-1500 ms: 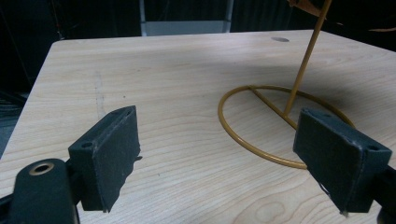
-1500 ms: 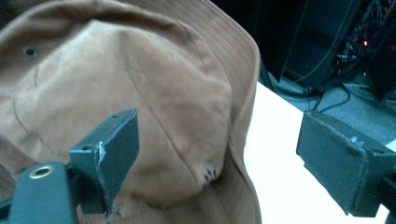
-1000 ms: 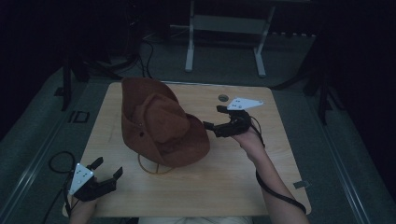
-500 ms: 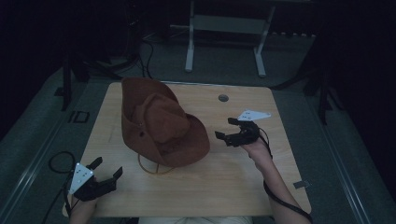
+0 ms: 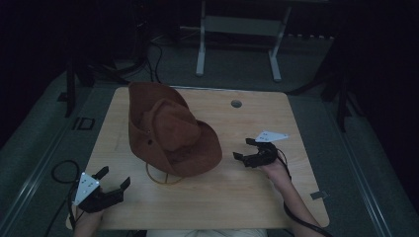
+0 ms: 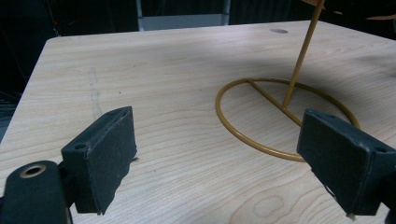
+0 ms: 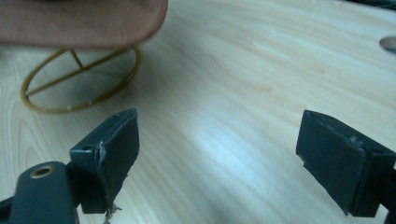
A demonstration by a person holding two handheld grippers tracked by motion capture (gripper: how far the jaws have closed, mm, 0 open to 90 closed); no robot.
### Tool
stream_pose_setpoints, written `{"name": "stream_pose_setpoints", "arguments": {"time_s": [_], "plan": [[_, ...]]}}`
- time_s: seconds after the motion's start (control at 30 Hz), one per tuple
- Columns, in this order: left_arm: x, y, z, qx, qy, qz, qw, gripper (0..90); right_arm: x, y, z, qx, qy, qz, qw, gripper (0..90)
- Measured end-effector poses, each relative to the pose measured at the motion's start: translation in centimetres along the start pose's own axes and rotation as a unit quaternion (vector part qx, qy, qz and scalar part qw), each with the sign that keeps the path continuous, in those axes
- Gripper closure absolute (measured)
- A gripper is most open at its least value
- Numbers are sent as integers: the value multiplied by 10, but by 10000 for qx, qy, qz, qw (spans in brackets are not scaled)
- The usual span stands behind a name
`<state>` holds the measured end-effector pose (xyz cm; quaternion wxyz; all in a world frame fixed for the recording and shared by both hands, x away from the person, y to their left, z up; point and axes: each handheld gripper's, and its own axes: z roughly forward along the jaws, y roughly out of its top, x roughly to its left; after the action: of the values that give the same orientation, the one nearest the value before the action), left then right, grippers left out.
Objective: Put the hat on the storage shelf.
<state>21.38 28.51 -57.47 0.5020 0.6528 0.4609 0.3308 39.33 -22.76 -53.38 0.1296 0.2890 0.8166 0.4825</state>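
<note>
A brown cowboy hat (image 5: 170, 131) rests on a yellow wire stand (image 5: 160, 176) in the left middle of the wooden table (image 5: 257, 197). The stand's ring base (image 6: 280, 116) and thin upright rod show in the left gripper view, and the base (image 7: 79, 84) under the hat's brim (image 7: 84, 23) shows in the right gripper view. My left gripper (image 5: 112, 178) rests at the near left corner, open, with nothing between its jaws. My right gripper (image 5: 243, 149) sits low over the table to the right of the hat, open and empty, apart from the brim.
A round hole (image 5: 236, 103) sits in the table's far middle. Beyond the table stands a grey metal frame (image 5: 237, 29) on the dark floor. A cable (image 5: 62, 170) loops on the floor at the left. Bare wood lies between the two grippers.
My right gripper has come down and back toward the near side, away from the hat's right edge. The left gripper and the hat have stayed in place.
</note>
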Motion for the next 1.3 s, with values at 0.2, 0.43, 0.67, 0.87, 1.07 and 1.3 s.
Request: {"name": "stream_pose_setpoints", "arguments": {"time_s": [0.2, 0.43, 0.67, 0.87, 1.07, 1.3], "plan": [[-1, 0, 1, 17, -6, 10, 10000, 125, 2, -15, -9, -2, -43, -34, 10000, 134], [-1, 0, 1, 19, -28, -2, 10000, 125, 1, -34, -17, 166, -118, -1, 9998, 135], [-1, 0, 1, 24, -22, -24, 10000, 125, 3, -44, -29, 182, -254, -5, 9995, 137], [0, 0, 0, 21, -26, -19, 10000, 125, 5, -53, -38, 280, -386, -68, 9988, 137], [0, -1, 0, 23, -29, -29, 10000, 125, 5, -58, -42, 290, -474, -85, 9984, 137], [1, -1, 1, 21, -29, -56, 10000, 125, 7, -59, -39, 336, -530, -175, 9979, 137]]}}
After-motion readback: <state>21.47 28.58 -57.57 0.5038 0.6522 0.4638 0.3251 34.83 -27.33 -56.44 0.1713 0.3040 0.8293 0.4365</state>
